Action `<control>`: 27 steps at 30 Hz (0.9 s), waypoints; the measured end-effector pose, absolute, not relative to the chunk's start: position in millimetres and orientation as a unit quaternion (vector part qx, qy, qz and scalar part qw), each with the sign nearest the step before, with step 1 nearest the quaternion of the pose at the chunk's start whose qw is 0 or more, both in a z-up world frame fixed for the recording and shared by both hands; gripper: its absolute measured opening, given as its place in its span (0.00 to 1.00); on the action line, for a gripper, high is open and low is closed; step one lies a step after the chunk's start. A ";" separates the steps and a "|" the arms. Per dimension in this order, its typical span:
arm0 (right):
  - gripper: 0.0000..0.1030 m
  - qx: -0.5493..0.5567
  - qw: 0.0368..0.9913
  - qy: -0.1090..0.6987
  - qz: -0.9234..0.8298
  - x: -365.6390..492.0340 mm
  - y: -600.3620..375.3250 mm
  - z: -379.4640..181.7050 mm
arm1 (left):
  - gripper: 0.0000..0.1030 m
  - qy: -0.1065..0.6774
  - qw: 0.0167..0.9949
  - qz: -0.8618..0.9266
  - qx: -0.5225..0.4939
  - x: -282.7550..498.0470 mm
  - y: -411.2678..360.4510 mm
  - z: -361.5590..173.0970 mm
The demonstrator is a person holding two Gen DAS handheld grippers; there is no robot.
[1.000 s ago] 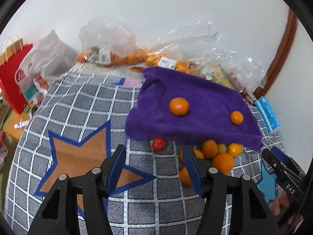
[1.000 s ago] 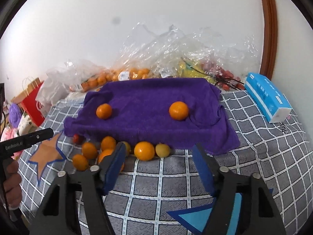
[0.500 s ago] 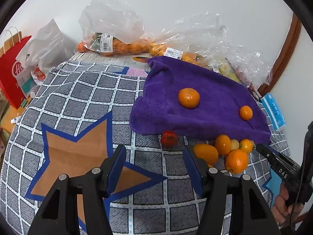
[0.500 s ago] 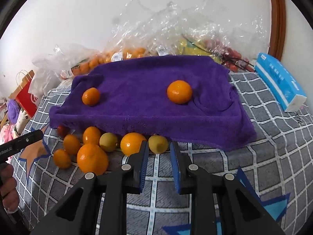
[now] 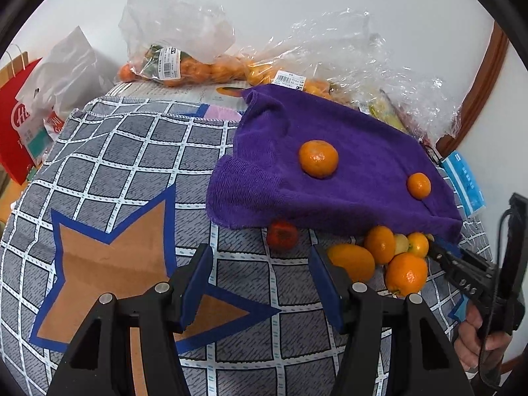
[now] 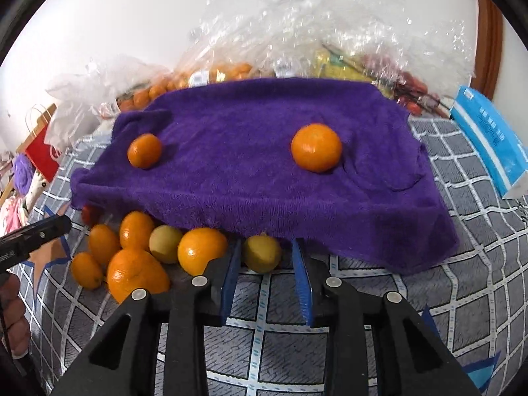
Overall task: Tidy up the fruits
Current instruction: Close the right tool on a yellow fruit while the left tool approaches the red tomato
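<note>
Your right gripper [image 6: 267,260] points down at a yellow-green fruit [image 6: 262,253] at the near edge of the purple towel [image 6: 250,178], its blue jaws narrowly parted and opening, the fruit just beyond their tips and not pressed; your left gripper [image 5: 260,264] hangs half open over the checked cloth [image 5: 125,171] with nothing between its jaws, a small red fruit [image 5: 282,235] lying just ahead; two oranges sit well apart on the towel, a larger orange [image 6: 316,151] and a smaller orange [image 6: 144,150]; a cluster of oranges [image 6: 132,257] crowds the cloth just beside the towel's near edge; clear plastic bags [image 6: 297,33] of fruit line the wall behind.
</note>
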State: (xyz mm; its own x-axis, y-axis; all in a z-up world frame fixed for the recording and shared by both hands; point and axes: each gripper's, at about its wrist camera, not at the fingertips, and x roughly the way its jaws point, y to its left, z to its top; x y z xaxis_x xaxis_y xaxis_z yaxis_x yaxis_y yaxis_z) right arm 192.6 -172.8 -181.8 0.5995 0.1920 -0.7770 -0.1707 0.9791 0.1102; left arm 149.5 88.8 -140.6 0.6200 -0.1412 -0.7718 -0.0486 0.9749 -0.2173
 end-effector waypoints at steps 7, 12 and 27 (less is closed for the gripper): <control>0.23 0.008 0.908 0.407 0.098 181.6 -178.8 -174.3 | 0.56 0.432 0.896 -0.033 -0.099 148.6 81.1 -137.6; 0.23 -0.008 0.920 0.380 0.096 167.3 -185.4 -167.3 | 0.56 0.444 0.892 -0.020 -0.086 160.6 72.8 -144.4; 0.23 0.010 0.921 0.375 0.106 161.3 -188.9 -167.0 | 0.43 0.418 0.906 -0.005 -0.062 171.8 62.9 -160.3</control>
